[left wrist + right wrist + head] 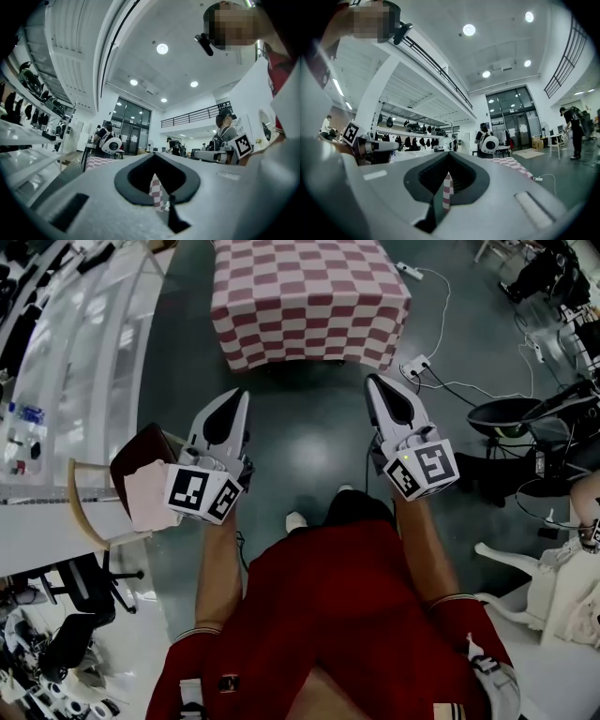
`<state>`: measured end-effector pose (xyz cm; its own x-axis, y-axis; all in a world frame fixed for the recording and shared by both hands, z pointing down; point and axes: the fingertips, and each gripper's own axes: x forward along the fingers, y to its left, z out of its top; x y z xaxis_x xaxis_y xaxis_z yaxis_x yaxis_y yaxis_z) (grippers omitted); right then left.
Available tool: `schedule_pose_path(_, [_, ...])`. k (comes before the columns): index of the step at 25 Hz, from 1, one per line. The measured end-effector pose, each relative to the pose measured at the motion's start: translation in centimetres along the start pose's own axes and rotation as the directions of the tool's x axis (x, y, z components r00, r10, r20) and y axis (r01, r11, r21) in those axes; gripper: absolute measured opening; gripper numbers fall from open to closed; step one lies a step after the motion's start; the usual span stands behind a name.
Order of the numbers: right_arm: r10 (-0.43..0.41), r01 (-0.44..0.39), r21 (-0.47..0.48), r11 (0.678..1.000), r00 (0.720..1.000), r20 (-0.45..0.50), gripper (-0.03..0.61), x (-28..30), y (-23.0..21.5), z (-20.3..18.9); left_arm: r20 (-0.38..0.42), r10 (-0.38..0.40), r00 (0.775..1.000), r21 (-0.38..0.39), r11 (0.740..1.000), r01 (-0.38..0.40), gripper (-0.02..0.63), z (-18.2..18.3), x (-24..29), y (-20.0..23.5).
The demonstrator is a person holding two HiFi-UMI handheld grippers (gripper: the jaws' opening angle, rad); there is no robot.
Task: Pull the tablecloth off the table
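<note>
Two grippers are held over the floor (309, 456), and both sets of jaws are pressed fully together with nothing gripped. The left gripper (240, 401) and the right gripper (373, 382) are pointed at the checkered tablecloth (309, 296). It is spread over the table, which is hidden beneath it, well ahead of both tips, and it is draped down the near side. In each gripper view only a sliver of the check pattern is glimpsed far off through the slot behind the closed tips; no cloth is touched. The task is judged not yet begun. Several failures can be foreseen. If the hem is met with the jaws closed like this, the cloth is likely to be pushed and bunched rather than caught. If only a thin edge is pinched, it may be lost once tension is applied. If one side is drawn harder than the other, the fabric may be skewed and snagged on a table corner. A white socket block (415, 365) and its cable (469, 390) lie just ahead and outward of the right jaws, where they could be swept by the falling cloth.
</note>
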<state>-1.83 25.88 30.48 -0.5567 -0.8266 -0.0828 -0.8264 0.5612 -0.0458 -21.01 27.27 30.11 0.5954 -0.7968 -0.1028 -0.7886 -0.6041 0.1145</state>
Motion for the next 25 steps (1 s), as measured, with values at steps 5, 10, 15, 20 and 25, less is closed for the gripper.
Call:
schedule_pose_path(5, [-0.012, 0.012, 0.000, 1.000, 1.000, 0.002, 0.014, 1.7, -1.6, -0.5, -0.006, 0.008, 1.000, -0.005, 1.000, -0.008, 0.005, -0.5, 1.3, 2.0])
schedule_pose_path(10, [-0.005, 0.005, -0.007, 1.000, 1.000, 0.017, 0.014, 5.2, -4.8, -1.0, -0.011, 0.026, 1.000, 0.007, 1.000, -0.026, 0.005, -0.9, 5.1, 4.7])
schedule_pose_path(15, [0.008, -0.007, -0.010, 1.000, 0.999, 0.037, 0.014, 10.0, -10.3, -1.3, -0.022, 0.050, 0.998, 0.032, 0.998, -0.049, 0.005, -1.2, 11.4, 7.9])
schedule_pose_path(20, [0.017, -0.017, -0.002, 1.000, 0.999, 0.027, 0.014, 16.1, -18.6, -2.3, -0.040, 0.093, 0.995, 0.041, 0.995, -0.092, 0.005, -1.9, 20.4, 11.7])
schedule_pose_path(25, [0.036, -0.036, 0.023, 0.999, 0.999, 0.011, 0.014, 20.7, -27.4, -2.2, -0.052, 0.149, 0.988, 0.043, 0.988, -0.147, 0.005, -2.1, 29.2, 14.0])
